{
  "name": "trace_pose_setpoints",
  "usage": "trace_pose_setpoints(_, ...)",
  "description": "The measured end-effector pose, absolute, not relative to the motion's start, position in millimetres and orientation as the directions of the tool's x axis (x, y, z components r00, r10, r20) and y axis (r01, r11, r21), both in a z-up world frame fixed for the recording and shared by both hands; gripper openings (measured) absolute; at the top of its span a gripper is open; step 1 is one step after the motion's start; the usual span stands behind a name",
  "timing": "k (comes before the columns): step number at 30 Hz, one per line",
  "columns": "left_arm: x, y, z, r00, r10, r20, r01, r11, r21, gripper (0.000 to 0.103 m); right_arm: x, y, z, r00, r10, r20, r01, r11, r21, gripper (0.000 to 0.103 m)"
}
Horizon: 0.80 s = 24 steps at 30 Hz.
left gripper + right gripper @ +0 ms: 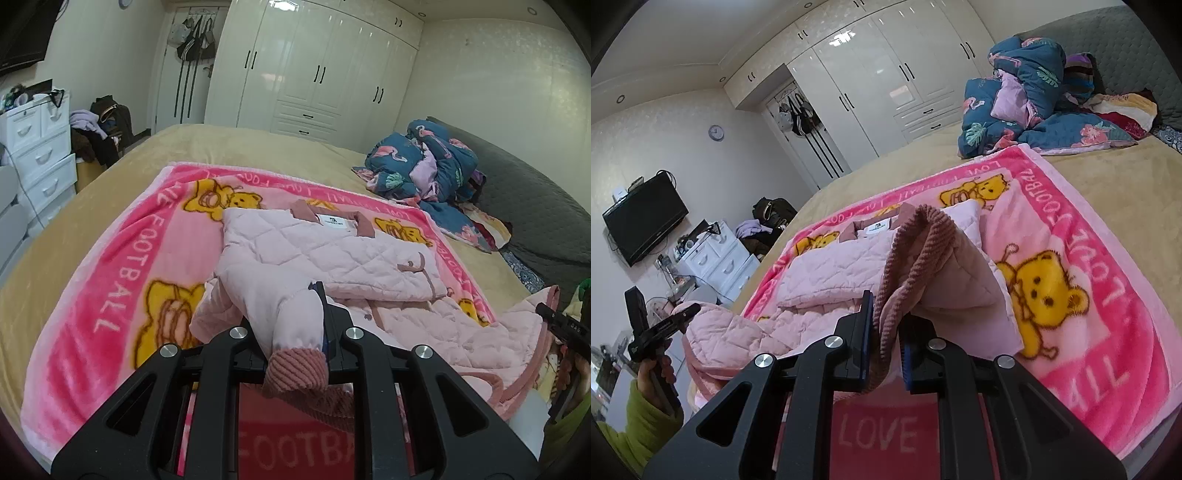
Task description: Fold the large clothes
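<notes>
Soft, even indoor light fills the room in both of my wrist views, with recessed ceiling spots showing dark. The glossy wardrobe doors carry broad white glare. Shadows stay faint; the darkest lies beneath my left tool and my right tool, whose black frames read almost as silhouettes. Fisheye distortion bows the walls and bed edges, and black vignetting rounds every corner. The nearest fabric looks slightly soft.
</notes>
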<state>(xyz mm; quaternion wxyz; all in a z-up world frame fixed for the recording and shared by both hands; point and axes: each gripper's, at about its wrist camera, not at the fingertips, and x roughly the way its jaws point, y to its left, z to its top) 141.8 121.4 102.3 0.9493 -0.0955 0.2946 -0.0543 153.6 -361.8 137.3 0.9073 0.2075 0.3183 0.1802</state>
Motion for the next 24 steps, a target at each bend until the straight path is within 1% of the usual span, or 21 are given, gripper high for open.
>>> trace_pose_setpoints(12,175.4,129.8,112.5,0.835,-0.136,-0.533,0.014,0.974,-0.226,0.010,191.7,-358.6,157.2,0.754,0.443,-0.485,-0.197,0.857,0.476,0.012)
trace_pose_setpoints(20,200.6,137.9,131.1,0.857,-0.124,-0.501,0.001,0.971,-0.239,0.010,225.0,-355.3,185.3,0.783,0.432,-0.448,-0.220,0.865,0.451,0.012)
trace_pose_setpoints(24,214.2,142.9,141.5,0.864,-0.124,-0.487,-0.003,0.968,-0.251,0.010,242.7,-355.3,200.8,0.802,0.434,-0.412,-0.240,0.864,0.443,0.012)
